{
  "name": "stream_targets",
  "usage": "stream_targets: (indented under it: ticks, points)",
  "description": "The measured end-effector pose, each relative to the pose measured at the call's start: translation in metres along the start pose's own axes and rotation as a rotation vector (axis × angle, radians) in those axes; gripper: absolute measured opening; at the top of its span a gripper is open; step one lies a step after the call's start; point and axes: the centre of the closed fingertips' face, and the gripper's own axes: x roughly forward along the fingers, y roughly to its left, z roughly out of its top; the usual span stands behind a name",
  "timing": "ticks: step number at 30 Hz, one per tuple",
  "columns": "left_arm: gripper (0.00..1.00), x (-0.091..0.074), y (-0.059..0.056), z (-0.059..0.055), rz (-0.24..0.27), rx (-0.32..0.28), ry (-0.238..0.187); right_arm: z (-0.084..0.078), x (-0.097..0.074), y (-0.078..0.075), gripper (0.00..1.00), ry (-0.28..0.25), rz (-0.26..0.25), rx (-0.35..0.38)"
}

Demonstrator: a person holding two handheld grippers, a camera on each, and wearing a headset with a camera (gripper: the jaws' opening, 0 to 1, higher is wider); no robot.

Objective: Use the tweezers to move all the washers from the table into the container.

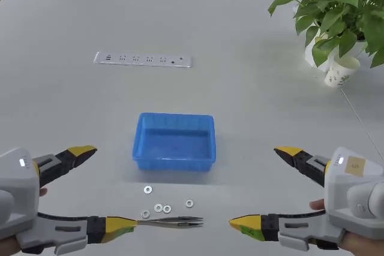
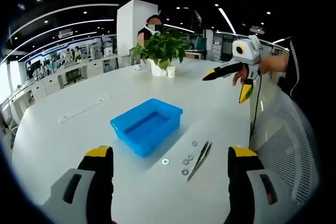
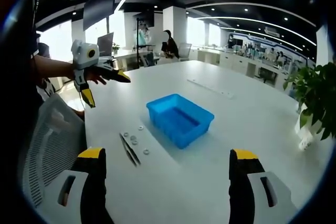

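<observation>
In the head view the container (image 1: 174,139) sits mid-frame on the bench (image 1: 252,88). Below it, apart from it, the washers (image 1: 158,207) lie in a loose cluster. The tweezers (image 1: 171,222) lie flat just beneath them at the bottom edge. A power strip (image 1: 143,60) lies above the container, toward the upper left. A potted plant (image 1: 336,10) stands at the upper right, with a cup (image 1: 341,71) beside its pot.

A white power strip (image 1: 143,60) lies on the desk (image 1: 252,94). A potted plant (image 1: 336,4) stands at the far right, with a paper cup (image 1: 341,71) beside it.
</observation>
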Motion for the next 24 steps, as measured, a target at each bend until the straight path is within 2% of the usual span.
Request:
stream_targets:
  ticks: [17, 24]
  points:
    - [0.98, -0.0006, 0.0023, 0.0029, -0.004, 0.009, -0.007, 0.0, -0.0005, -0.0013, 0.99, 0.003, -0.002, -0.003]
    - [0.98, -0.0019, 0.0013, 0.0017, -0.019, 0.031, 0.011, -0.0002, -0.0006, 0.0004, 0.99, 0.014, 0.011, -0.013]
